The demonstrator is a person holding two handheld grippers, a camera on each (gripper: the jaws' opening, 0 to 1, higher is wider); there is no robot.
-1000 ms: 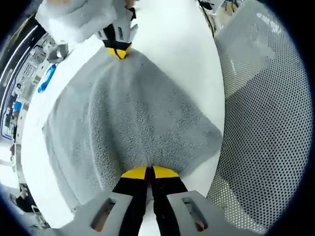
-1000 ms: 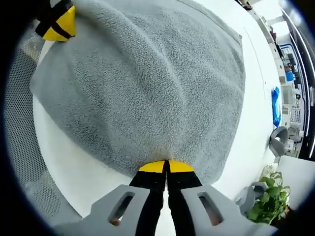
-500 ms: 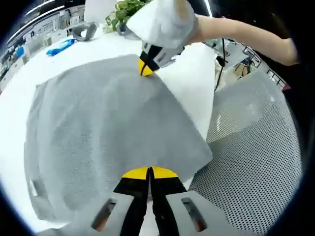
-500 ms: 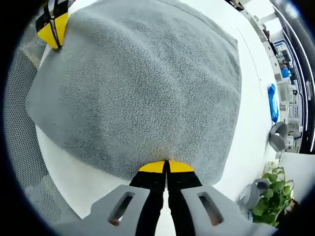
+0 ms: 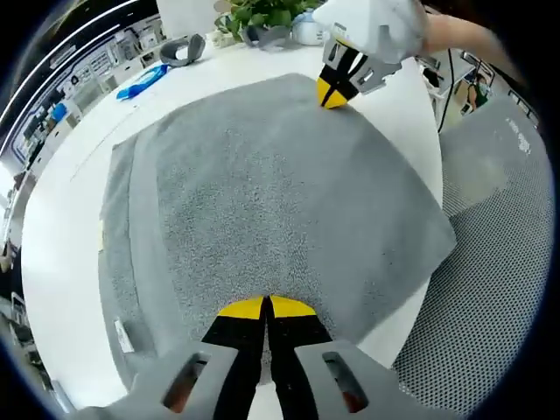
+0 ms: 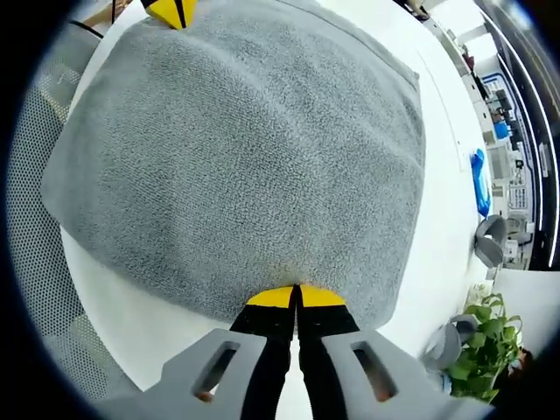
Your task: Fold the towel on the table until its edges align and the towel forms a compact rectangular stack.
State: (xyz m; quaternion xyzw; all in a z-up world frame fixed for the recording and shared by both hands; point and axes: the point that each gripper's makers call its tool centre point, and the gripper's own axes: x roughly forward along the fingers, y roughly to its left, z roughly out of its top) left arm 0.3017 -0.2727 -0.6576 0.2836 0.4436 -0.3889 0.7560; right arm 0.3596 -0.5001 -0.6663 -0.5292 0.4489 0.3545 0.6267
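Observation:
A grey towel is stretched over the white table, its upper layer lifted over a lower layer that shows along the left edge. My left gripper is shut on the towel's near corner. Across the cloth, the right gripper pinches the far corner, held by a white-gloved hand. In the right gripper view the same towel spreads ahead, my right gripper shut on its near edge, and the left gripper's yellow tips hold the far corner at the top.
A perforated grey chair surface lies past the table's edge. A blue object, a grey object and a green plant sit at the table's far side. The plant and blue object also show at the right.
Both grippers have carried the lifted towel edge further over the table; the towel lies flatter and covers more of the lower layer. Both stay shut on their corners.

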